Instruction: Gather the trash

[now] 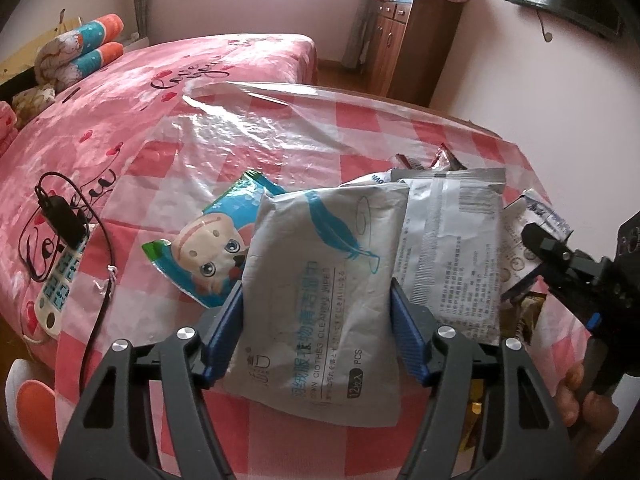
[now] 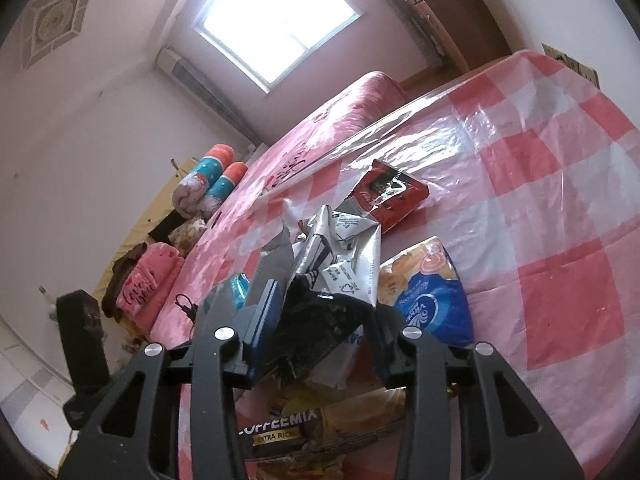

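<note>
My left gripper (image 1: 316, 300) is shut on a white cleaning-wipes packet (image 1: 320, 304), held edge to edge between its blue pads above the checked table (image 1: 360, 124). Behind it lie a blue cartoon wrapper (image 1: 208, 240) and a silver printed pouch (image 1: 452, 248). My right gripper (image 2: 320, 320) is shut on a crumpled silver and black wrapper (image 2: 340, 264); it shows at the right of the left wrist view (image 1: 560, 256). A red sachet (image 2: 392, 196), a blue snack bag (image 2: 432, 300) and a coffee mix pack (image 2: 288, 432) lie on the table.
A clear plastic bag (image 1: 248, 128) lies flat on the far part of the table. A pink bed (image 1: 120, 92) stands to the left with a power strip and black cable (image 1: 60, 248) on it. A wooden cabinet (image 1: 412, 40) stands at the back.
</note>
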